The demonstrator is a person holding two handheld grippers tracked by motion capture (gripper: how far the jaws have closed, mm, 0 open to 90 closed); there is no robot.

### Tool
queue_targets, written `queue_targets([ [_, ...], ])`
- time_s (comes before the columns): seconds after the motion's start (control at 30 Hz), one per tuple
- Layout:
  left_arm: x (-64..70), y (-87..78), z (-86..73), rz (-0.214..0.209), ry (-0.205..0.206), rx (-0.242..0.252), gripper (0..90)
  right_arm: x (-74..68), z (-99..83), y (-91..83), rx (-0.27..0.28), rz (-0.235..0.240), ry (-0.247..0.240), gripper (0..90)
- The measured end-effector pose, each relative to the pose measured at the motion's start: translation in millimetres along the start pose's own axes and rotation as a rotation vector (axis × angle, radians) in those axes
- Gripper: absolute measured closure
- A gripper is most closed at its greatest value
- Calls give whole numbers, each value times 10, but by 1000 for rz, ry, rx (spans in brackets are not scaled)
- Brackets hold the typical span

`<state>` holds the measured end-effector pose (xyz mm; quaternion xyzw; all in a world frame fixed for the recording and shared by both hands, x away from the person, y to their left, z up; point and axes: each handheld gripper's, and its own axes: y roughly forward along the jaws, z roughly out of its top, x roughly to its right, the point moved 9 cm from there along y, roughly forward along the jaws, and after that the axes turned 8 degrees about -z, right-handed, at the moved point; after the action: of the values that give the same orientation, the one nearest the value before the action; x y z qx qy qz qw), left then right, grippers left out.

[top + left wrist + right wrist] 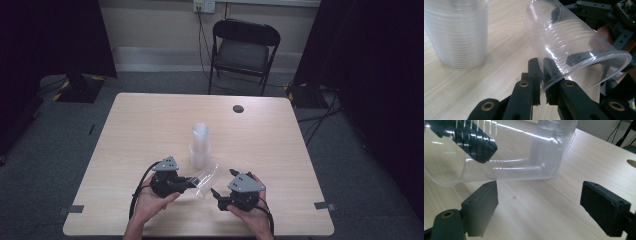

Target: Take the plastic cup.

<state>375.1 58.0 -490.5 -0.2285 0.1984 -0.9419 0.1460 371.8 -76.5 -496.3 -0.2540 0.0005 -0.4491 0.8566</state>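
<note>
Cup, clear plastic, held on its side just above the surface, between the two hand-held tools and in front of the stack of cups. The left tongs are pressed together on the rim: in the left gripper view one jaw lies inside the cup and the other outside, with the thin wall caught between them. The mouth points toward the left hand; the closed base points away, toward the right side. The right tongs stand spread wide and hold nothing. In the right gripper view the cup lies just beyond the two black pads, apart from both, though the left pad's tip comes close under its wall. The stack stands upright on the surface, near the held cup but not touching it.

Step in hand, as judged: a single cup, gripped by its rim, is being presented to the other hand, most likely for a handover or for turning it upright. The next move calls for the right tongs to advance until the cup's body or base sits between the pads, then to close gently, since the thin wall will buckle under a hard squeeze. The left tongs should keep their pinch until the right grip is firm; otherwise the cup may drop and roll across the surface.
</note>
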Motion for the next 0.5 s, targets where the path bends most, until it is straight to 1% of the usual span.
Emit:
queue_targets([
  [0.1, -1, 20, -9, -3, -3, -36, 852, -15, -16, -8, 2, -6, -42, 142],
  [0.17, -1, 35, -14, -6, -14, -49, 852, -18, -20, -14, 6, -22, -72, 141],
  [0.2, -3, 39, -20, -8, -11, -63, 851, -23, -23, -15, 7, -24, -87, 141],
  [0.27, -7, 55, -25, -9, -13, -82, 849, -45, -35, -12, 0, -17, -106, 142],
  [0.33, -11, 69, -26, -18, -29, -100, 849, -69, -43, -2, 0, -8, -117, 141],
  [0.37, -22, 83, -38, -18, -33, -124, 849, -76, -51, 4, -4, -8, -123, 141],
  [0.43, -25, 98, -31, -7, -43, -140, 850, -88, -69, 18, -15, -5, -133, 140],
  [0.47, -26, 102, -26, -7, -41, -146, 850, -93, -76, 26, -16, -7, -141, 140],
  [0.5, -21, 109, -24, -13, -42, -163, 850, -97, -75, 27, -14, -5, -139, 140],
])
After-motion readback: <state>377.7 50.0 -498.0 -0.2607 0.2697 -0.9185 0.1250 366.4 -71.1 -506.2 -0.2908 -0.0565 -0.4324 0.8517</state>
